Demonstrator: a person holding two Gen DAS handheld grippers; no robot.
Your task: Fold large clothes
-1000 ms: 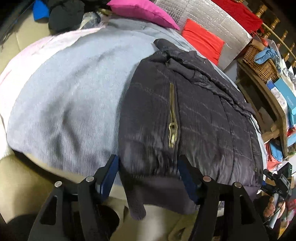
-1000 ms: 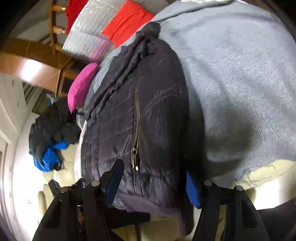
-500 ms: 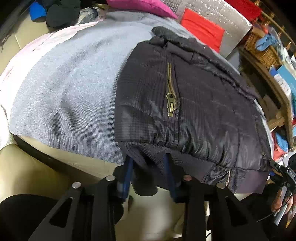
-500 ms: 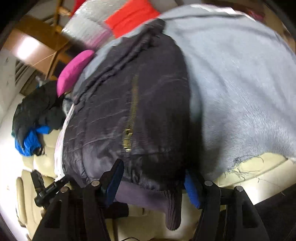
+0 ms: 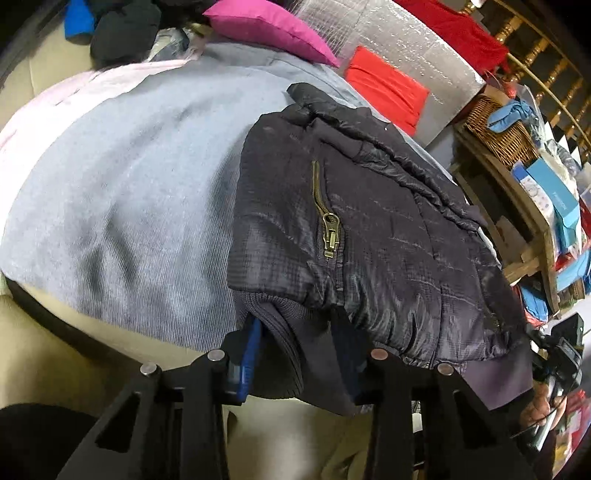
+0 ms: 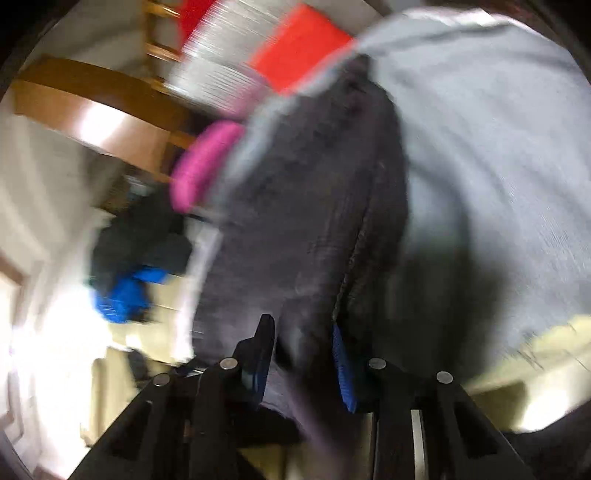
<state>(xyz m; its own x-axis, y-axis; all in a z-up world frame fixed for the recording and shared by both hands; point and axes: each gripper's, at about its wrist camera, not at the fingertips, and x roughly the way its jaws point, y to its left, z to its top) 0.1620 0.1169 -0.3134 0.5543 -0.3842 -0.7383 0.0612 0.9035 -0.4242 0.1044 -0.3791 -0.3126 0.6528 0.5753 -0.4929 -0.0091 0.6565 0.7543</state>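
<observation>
A dark quilted jacket [image 5: 369, 229] with a brass pocket zip [image 5: 330, 229] lies folded on a grey knit cover [image 5: 129, 184] over a cream sofa. My left gripper [image 5: 299, 350] pinches the jacket's ribbed hem near its left corner, and its jaws are easing open a little with the hem still bunched between the blue pads [image 5: 251, 350]. The right wrist view is blurred. There my right gripper [image 6: 303, 354] is closing on the jacket [image 6: 314, 203] at its near edge, and dark cloth fills the gap between the pads.
A pink cushion [image 5: 273, 26], a red cushion [image 5: 388, 88] and a silver padded sheet lie beyond the jacket. At the right stands a wooden shelf with a wicker basket [image 5: 498, 133] and boxes. Dark and blue clothes [image 5: 122, 29] are piled at the far left. A hand [image 5: 543, 406] holds a black device at the right edge.
Both grippers went from wide open around the jacket's hem to pinched on it. The left one closed first and lifted the hem; the right one closed just now and its view swung.
</observation>
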